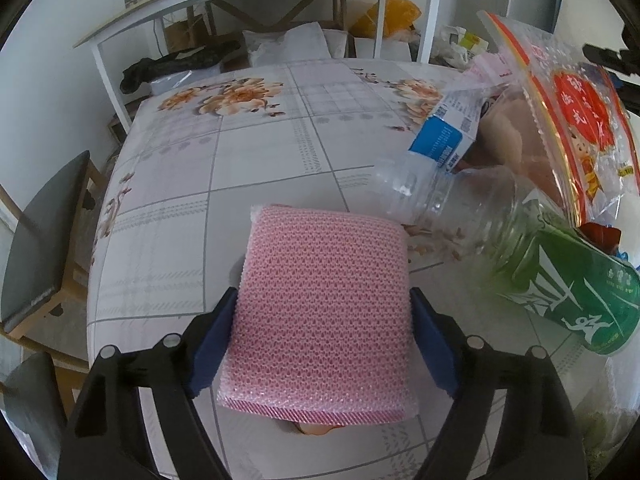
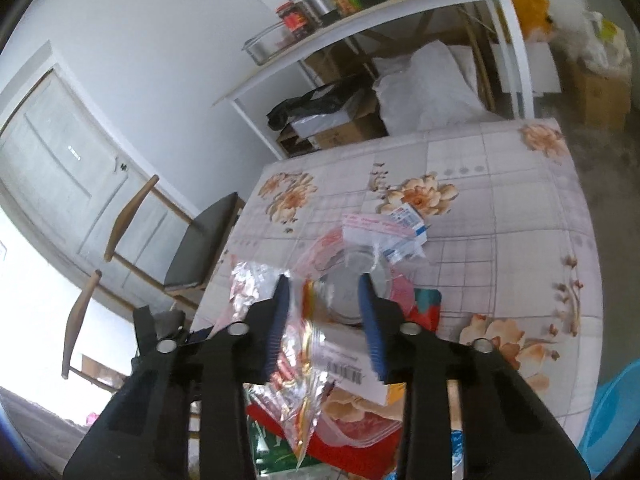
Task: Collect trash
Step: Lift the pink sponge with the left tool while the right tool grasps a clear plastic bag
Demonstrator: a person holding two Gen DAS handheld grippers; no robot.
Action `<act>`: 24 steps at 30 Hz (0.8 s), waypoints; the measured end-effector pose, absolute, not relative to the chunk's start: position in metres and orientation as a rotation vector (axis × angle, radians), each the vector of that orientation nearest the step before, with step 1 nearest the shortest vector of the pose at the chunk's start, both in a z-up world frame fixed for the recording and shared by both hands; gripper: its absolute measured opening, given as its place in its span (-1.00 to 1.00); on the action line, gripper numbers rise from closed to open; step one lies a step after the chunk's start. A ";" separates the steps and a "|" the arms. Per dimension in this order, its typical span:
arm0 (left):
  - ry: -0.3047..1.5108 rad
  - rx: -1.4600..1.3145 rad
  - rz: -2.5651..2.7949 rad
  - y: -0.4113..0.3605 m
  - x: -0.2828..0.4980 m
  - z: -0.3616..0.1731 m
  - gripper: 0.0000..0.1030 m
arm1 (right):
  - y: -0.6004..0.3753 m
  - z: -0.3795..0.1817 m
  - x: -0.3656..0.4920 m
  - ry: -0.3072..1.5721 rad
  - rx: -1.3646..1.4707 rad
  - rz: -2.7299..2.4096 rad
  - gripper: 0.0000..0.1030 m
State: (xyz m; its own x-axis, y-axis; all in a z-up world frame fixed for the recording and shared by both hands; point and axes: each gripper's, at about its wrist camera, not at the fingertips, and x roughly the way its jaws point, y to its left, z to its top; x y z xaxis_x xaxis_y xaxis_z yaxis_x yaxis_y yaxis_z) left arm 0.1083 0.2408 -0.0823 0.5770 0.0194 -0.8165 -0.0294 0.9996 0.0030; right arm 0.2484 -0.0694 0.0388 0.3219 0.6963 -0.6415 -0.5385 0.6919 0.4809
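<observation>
My left gripper (image 1: 322, 300) is shut on a pink mesh sponge (image 1: 324, 312), held above the floral tablecloth (image 1: 200, 168). To its right lies a pile of trash: a clear plastic bottle (image 1: 452, 200) with a blue label, a green-labelled bottle (image 1: 576, 292) and a red printed plastic bag (image 1: 580, 120). In the right wrist view, my right gripper (image 2: 325, 284) is open over the same pile; its blue fingers (image 2: 370, 320) straddle the clear bottle (image 2: 352, 288) and crinkled plastic bags (image 2: 304, 360). A small blue-and-white carton (image 2: 408, 220) lies beyond.
A white side table (image 1: 256, 4) with boxes and bags under it stands behind the table. A dark-seated wooden chair (image 1: 44, 240) stands at the table's left edge. A blue bin (image 2: 616, 412) shows at the lower right of the right wrist view.
</observation>
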 end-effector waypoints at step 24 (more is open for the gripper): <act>0.780 -0.168 0.032 0.256 0.056 -0.031 0.53 | -0.085 0.123 0.179 0.669 0.287 0.937 -1.00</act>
